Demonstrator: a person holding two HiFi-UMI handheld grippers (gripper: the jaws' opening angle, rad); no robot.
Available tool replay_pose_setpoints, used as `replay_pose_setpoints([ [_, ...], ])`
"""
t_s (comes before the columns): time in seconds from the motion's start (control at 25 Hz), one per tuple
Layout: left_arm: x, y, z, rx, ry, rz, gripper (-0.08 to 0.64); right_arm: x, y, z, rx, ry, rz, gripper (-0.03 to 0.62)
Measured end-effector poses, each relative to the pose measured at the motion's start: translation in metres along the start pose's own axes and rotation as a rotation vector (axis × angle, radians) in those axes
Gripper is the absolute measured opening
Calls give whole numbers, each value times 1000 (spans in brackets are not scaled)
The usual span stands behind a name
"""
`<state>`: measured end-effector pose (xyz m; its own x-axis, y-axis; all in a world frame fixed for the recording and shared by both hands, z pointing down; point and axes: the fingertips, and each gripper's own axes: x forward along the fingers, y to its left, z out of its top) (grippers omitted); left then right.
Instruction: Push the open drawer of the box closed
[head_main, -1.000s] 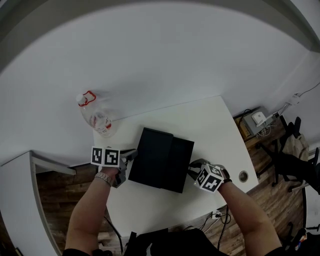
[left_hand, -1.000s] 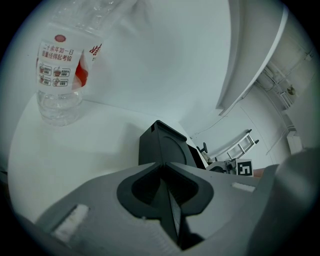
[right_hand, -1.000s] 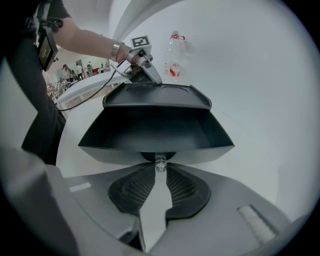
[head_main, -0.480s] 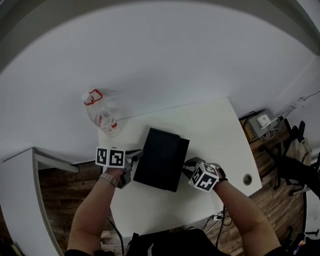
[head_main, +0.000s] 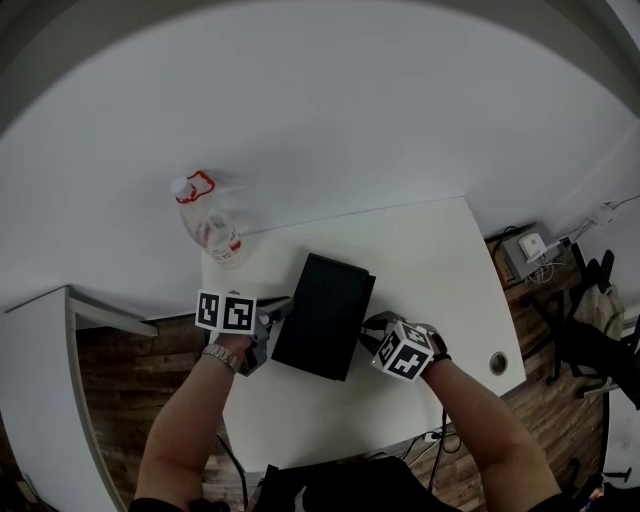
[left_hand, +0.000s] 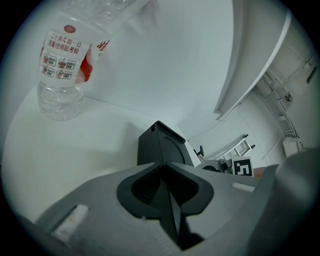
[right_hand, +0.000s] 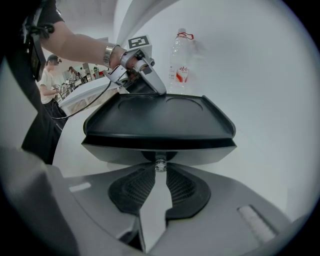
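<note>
Drawer (right_hand: 159, 151) has gone in since a second ago. The step it made at the right of the box (head_main: 325, 315) has closed up, and its front now sits about flush under the lid. The right gripper (head_main: 374, 328) followed it leftward.

Right gripper: tips drawn in on the small clear knob (right_hand: 160, 165) at the drawer front, pinching it; only a narrow gap shows behind the tips.

Left gripper (head_main: 279, 311): jaws closed together, holding nothing, tips set against the box's opposite side.

Box lies mid-table (head_main: 430, 260), slightly skewed, between the two grippers.

Surroundings: a clear bottle (head_main: 212, 228) with a red cap ring stands upright at the table's far left corner, near the box's rear but apart from it. A round grommet (head_main: 498, 363) sits at the table's near right corner, well clear. A watch (head_main: 218, 357) is on the left wrist. The right gripper view shows another person (right_hand: 50, 75) far behind.
</note>
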<state>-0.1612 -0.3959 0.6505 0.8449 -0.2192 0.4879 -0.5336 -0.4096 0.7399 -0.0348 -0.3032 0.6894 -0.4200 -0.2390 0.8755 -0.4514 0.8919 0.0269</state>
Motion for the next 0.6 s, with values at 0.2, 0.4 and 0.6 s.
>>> replay_pose_setpoints([
  [0.2, 0, 0, 0, -4, -7, -2, 40, 5, 1, 8, -7, 1, 8, 72],
  [0.4, 0, -1, -1, -3, -9, 2, 40, 8, 1, 13, -19, 4, 13, 72],
  [0.6, -1, -1, -1, -4, -14, 10, 38, 10, 2, 14, -39, 11, 18, 71],
])
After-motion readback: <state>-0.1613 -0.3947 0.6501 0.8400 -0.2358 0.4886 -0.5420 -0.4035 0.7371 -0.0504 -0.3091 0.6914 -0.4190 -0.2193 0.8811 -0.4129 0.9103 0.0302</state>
